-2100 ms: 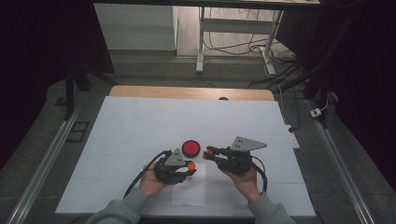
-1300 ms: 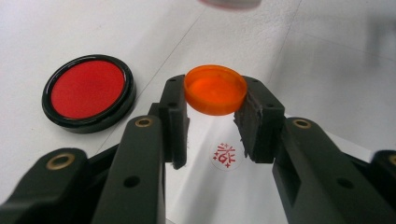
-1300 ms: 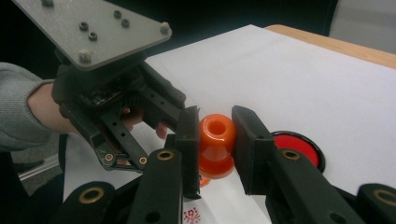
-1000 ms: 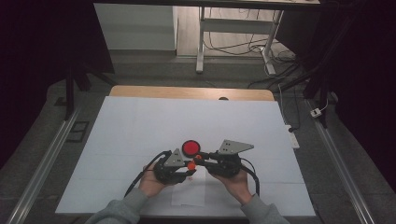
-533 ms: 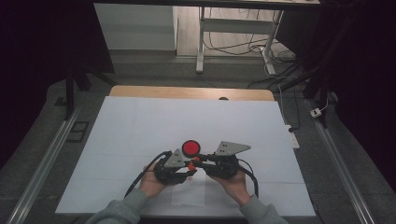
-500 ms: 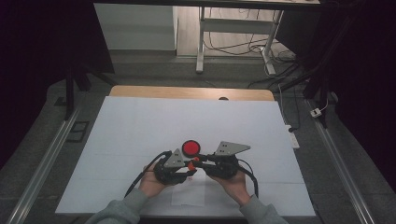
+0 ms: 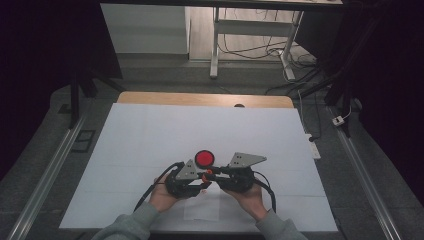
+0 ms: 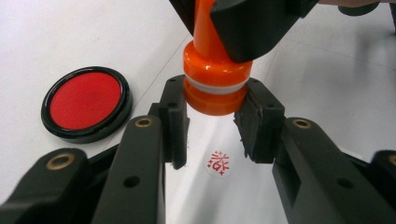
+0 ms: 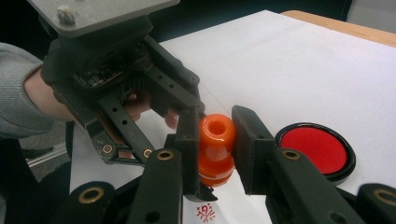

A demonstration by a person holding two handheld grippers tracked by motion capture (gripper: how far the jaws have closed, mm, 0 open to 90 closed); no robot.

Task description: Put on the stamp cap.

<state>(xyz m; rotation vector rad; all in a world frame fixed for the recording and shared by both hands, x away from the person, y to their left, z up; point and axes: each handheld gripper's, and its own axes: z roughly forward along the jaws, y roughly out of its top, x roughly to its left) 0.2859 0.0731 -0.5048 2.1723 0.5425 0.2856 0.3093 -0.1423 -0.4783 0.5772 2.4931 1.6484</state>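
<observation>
Orange plastic stamp (image 8: 214,79) hangs just above the white sheet (image 7: 150,140), near the table's front edge, gripped at its base by the left gripper (image 8: 212,122) and at its handle by the right gripper (image 9: 215,140), both clamped tight. One red print (image 8: 218,163) already marks the paper; the handover seems unfinished. Beside them, the open black ink pad (image 8: 86,101) holds red ink, apparently undisturbed.

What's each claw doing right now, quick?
Left claw: closed on the orange stamp's base.
Right claw: closed on the stamp's handle.
</observation>
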